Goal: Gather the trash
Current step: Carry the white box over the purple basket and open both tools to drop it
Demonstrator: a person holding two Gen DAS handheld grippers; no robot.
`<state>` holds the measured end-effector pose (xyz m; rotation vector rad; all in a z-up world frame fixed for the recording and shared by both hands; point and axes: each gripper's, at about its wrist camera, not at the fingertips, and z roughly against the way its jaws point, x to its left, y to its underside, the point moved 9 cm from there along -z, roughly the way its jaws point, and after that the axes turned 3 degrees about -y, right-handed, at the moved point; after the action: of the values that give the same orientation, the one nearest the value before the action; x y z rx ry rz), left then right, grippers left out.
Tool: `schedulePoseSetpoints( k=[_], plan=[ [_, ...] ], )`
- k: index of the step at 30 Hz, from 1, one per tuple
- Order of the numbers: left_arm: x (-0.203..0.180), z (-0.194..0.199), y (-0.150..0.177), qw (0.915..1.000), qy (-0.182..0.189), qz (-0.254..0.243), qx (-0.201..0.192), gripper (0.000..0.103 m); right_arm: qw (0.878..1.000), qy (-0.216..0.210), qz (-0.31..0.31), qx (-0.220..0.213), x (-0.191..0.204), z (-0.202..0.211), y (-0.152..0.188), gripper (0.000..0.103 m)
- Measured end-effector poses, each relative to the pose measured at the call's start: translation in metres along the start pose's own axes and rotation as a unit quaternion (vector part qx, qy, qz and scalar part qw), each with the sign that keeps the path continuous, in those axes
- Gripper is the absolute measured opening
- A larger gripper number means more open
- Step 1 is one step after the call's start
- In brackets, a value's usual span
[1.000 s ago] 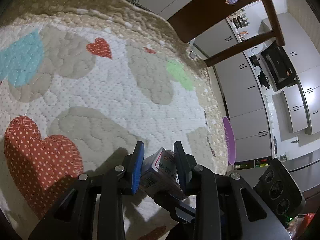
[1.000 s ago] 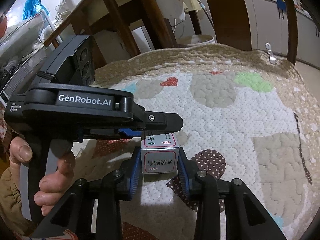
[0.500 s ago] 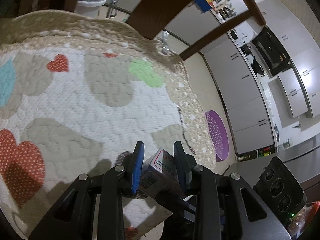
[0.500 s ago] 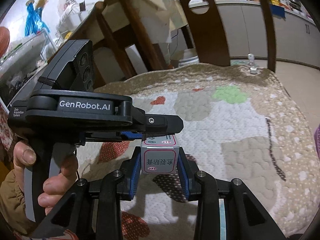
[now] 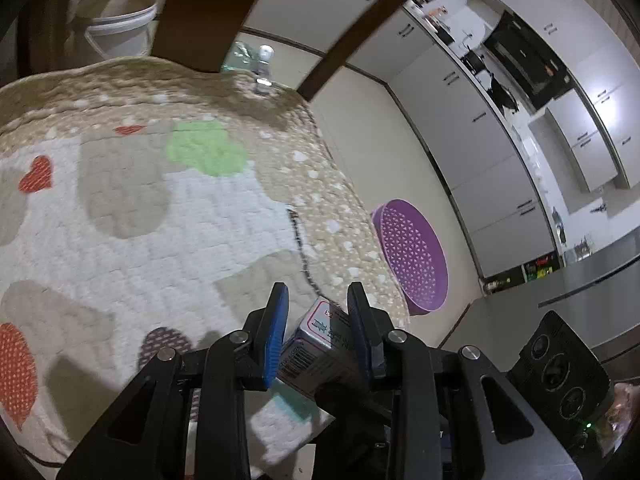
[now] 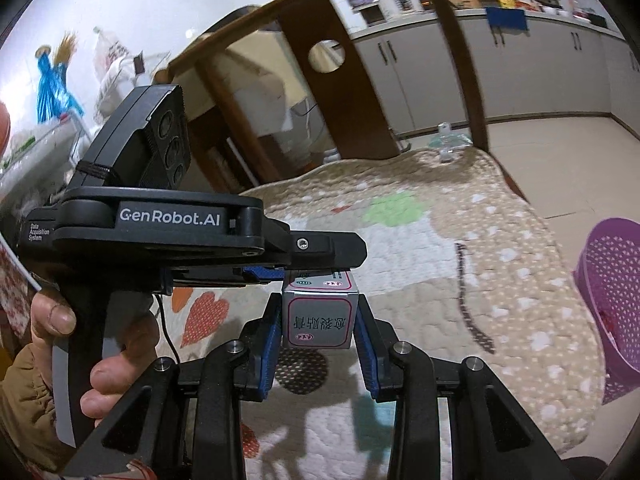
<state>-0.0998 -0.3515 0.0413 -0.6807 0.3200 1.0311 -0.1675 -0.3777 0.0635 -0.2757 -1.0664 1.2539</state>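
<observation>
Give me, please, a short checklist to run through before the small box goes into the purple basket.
1. Right gripper closed on the box: ok, both pads touch its sides.
2. Left gripper also on the box: ok, it sits between the fingers.
3. Box lifted off the quilt: ok.
4. Purple basket within view beyond the quilt's edge: ok.
5. Basket has room: cannot tell, its inside is mostly hidden.
</observation>
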Motion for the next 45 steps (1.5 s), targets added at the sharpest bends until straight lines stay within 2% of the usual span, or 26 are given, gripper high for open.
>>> schedulePoseSetpoints(
  k=[7, 13, 23, 28, 35, 45],
  plan=[
    [-0.029, -0.019, 0.001, 0.9994, -0.014, -0.03, 0.011, 0.029, 0.999, 0.008, -0.027, -0.019, -0.028, 0.019, -0.003, 0.037],
    [-0.038, -0.027, 0.002, 0.9985, -0.029, -0.045, 0.015, 0.029, 0.999, 0.01, -0.039, -0.024, -0.038, 0.029, 0.0, 0.037],
    [-0.061, -0.044, -0.006, 0.9982, -0.009, -0.052, 0.028, 0.029, 0.998, 0.022, -0.048, -0.037, -0.052, 0.043, -0.003, 0.037],
    [-0.097, -0.071, -0.013, 0.9964, 0.011, -0.074, 0.04, 0.029, 0.996, 0.045, -0.062, -0.055, -0.078, 0.063, -0.008, 0.036],
    [-0.148, -0.104, -0.017, 0.9908, 0.021, -0.122, 0.054, 0.029, 0.989, 0.085, -0.092, -0.085, -0.127, 0.098, -0.012, 0.036],
    [-0.184, -0.133, -0.024, 0.9848, 0.019, -0.158, 0.069, 0.029, 0.98, 0.108, -0.118, -0.114, -0.167, 0.124, -0.016, 0.036]
  ],
)
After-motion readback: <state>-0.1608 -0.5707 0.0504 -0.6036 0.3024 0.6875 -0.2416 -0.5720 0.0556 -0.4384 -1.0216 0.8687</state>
